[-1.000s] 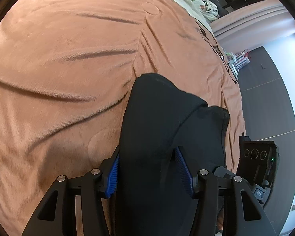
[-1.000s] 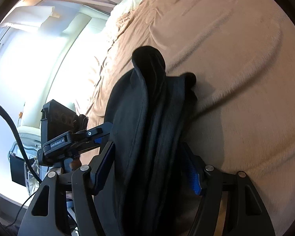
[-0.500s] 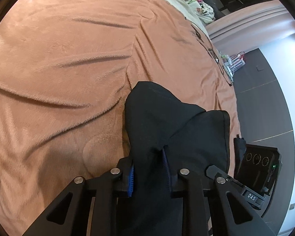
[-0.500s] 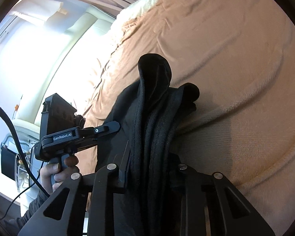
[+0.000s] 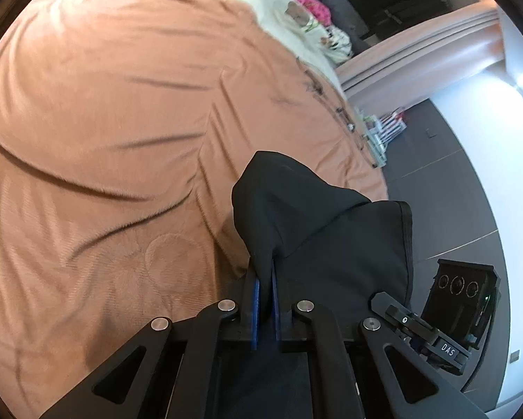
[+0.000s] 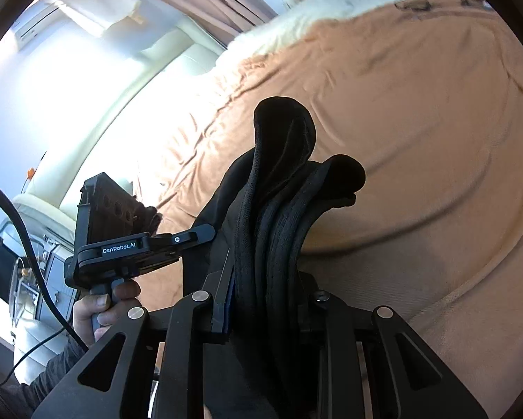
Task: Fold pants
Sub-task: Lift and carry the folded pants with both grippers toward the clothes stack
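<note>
Pants: black pants (image 5: 331, 237), bunched and draped over both grippers, lower centre of each view, above the brown bedspread (image 5: 104, 122); whether any part rests on it cannot be told.
Left gripper (image 5: 265, 279): clenched on a thin fold of the pants; the blue pads nearly meet with cloth between them. Its jaws have just been closing.
Right gripper (image 6: 261, 296): grasping a thick roll of the pants (image 6: 282, 181), several layers with a ribbed band, filling the gap between the fingers. Its jaws have just been closing too.
Step in hand: both ends look pinched, cloth raised off the bed; likely the start of a fold or a shake-out.
Next move: probably spread the hands apart to pull the cloth flat, then lay it on the bedspread evenly.
Surroundings: pale bedding (image 5: 289, 24) at the top of the left view; bright window glare at upper left of the right view; the person's hand (image 6: 101, 307) on the left gripper's handle, lower left.
Hidden: legs and waistband cannot be told apart; the right gripper's right pad is buried in cloth; the pants' lower part is cut off by the frame.
</note>
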The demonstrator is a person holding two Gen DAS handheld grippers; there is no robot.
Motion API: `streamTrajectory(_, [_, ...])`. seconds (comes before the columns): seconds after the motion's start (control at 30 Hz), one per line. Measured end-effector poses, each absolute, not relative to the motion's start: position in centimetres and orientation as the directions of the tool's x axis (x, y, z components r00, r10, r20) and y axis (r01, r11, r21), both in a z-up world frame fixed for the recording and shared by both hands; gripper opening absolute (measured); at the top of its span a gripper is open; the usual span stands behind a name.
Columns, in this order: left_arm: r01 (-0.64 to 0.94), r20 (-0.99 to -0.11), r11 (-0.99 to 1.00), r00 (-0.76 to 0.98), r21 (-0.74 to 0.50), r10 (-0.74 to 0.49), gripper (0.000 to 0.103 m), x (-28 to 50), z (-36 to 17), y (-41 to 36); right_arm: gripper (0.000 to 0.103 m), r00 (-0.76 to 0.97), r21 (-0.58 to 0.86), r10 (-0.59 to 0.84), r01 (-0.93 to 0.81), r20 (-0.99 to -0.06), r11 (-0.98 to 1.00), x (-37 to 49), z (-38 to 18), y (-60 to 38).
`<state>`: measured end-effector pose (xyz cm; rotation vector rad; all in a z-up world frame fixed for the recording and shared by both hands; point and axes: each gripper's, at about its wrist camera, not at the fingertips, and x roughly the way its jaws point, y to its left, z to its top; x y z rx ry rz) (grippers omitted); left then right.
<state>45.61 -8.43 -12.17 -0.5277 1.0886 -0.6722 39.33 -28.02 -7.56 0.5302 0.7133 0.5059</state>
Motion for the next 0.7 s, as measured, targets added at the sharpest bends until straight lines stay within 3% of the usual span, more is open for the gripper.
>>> streamTrajectory(0.47, [0.329,-0.497,0.676,0.484,-0.659,-0.72,0.005,41.2,-2.3,-2.0,0.02,0.726,0.454,0.573,-0.393,-0.382,0.8,34.7,1.2,-19.9])
streamTrajectory(0.7, [0.321,-0.449,0.685,0.565,-0.654,-0.693,0.005,39.5,0.9,3.7,0.02,0.72,0.399,0.599,-0.465,-0.351,0.791,33.1,2.4,-16.9])
